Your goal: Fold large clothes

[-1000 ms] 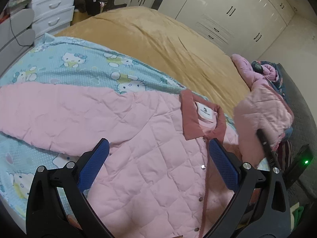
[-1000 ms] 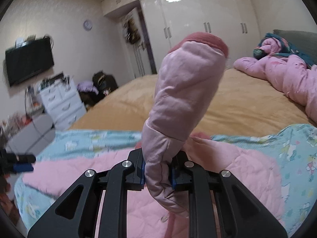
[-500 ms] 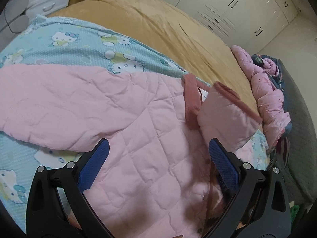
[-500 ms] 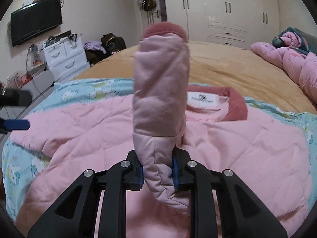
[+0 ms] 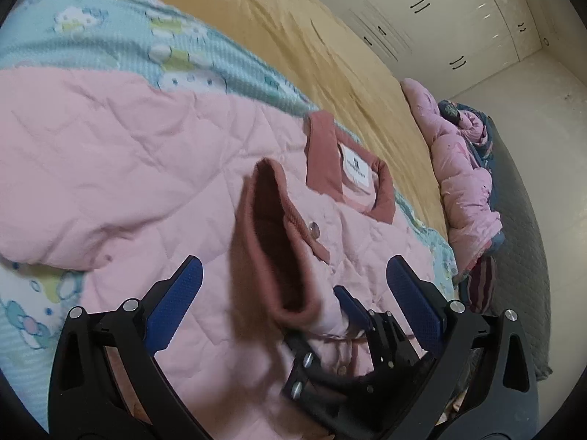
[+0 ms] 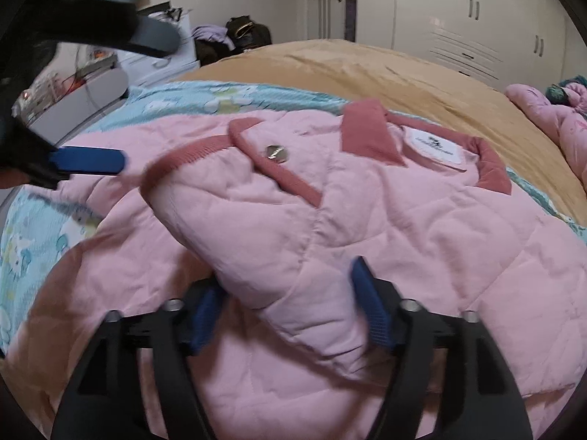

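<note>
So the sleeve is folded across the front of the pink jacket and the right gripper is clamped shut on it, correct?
Not quite. The right wrist view shows the right gripper open, its jaws spread either side of the sleeve, which does lie across the pink jacket.

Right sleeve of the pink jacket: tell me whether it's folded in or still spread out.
Folded in. The sleeve lies across the jacket front, its dark-pink cuff near the collar; the right gripper stands open around it.

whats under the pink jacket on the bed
Under the pink jacket a light blue cartoon-print blanket shows around its edges, over a tan bedspread. The folded sleeve lies across the jacket front. What lies directly under the jacket's middle is covered.
</note>
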Demonstrator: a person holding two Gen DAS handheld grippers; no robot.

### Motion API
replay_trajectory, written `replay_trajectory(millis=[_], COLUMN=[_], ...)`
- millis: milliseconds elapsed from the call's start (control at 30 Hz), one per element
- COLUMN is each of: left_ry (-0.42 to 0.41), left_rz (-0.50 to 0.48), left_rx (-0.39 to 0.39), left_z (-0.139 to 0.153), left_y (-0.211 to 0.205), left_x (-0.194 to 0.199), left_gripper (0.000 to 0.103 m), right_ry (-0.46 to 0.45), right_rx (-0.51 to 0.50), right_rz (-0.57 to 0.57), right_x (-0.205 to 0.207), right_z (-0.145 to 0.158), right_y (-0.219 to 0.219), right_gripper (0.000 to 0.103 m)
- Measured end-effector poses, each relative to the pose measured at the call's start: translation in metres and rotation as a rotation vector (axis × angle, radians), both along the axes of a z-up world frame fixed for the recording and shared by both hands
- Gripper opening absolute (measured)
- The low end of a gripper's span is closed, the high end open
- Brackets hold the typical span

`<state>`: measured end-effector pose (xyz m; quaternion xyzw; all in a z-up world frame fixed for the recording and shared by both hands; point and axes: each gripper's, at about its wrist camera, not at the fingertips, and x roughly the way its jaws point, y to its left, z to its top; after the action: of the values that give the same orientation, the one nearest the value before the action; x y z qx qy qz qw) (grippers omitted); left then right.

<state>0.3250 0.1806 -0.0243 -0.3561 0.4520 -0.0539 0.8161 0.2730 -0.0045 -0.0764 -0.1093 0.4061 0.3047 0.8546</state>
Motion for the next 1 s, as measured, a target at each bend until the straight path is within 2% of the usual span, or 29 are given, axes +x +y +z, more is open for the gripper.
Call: replay_trajectory(millis=[67,167,200,267,333,367,433,467,567,667,733,867,1000], left_ry=[0.001,-0.013,-0.015,-0.016,-0.014,-0.014,-0.013,-0.017,-0.096,-0.176,-0.2,-0.152,-0.08], left_rz=[-0.019,-0.049,-0.054,-0.058,-0.066,-0.078,-0.093,-0.101,-0.126,-0.117,-0.114,-0.136,-0.135], left_rx=[-0.018,-0.022,-0.02,-0.019,-0.006,-0.001,0.02,0.032,0.038,0.159,0.235,0.324,0.326], left_z=[-0.007,-0.016,-0.021,-0.026,-0.032,-0.034,-0.035,-0.034,-0.014,0.019,0.029,0.013,-0.016], left_y=[-0.003,-0.009,-0.011,-0.014,-0.019,-0.023,-0.031,-0.034,-0.035,-0.033,-0.033,-0.037,-0.027], left_x=[0.004,0.007,0.009,0.011,0.015,0.017,0.02,0.02,0.019,0.012,0.01,0.014,0.011], left_gripper=[0.094,0.094,0.092,0.08,0.057,0.05,0.008,0.002,0.001,0.001,0.001,0.001,0.002], right_ry=[0.04,0.114,0.136,0.159,0.167,0.167,0.159,0.152,0.126,0.085,0.077,0.092,0.158], right_rx=[0.048,0.126,0.157,0.198,0.226,0.237,0.249,0.242,0.231,0.203,0.205,0.135,0.092], right_rz=[0.03,0.018,0.002,-0.045,-0.111,-0.145,-0.201,-0.23,-0.303,-0.397,-0.446,-0.507,-0.562], right_x=[-0.009,-0.016,-0.018,-0.017,-0.015,-0.013,-0.01,-0.008,-0.002,0.011,0.025,0.055,0.073], right_z=[0.009,0.02,0.024,0.032,0.04,0.044,0.051,0.055,0.063,0.069,0.07,0.058,0.036], right_y=[-0.008,-0.035,-0.049,-0.074,-0.099,-0.113,-0.137,-0.149,-0.181,-0.209,-0.222,-0.228,-0.239], right_gripper=[0.088,0.088,0.088,0.088,0.088,0.088,0.085,0.082,0.074,0.065,0.065,0.065,0.065])
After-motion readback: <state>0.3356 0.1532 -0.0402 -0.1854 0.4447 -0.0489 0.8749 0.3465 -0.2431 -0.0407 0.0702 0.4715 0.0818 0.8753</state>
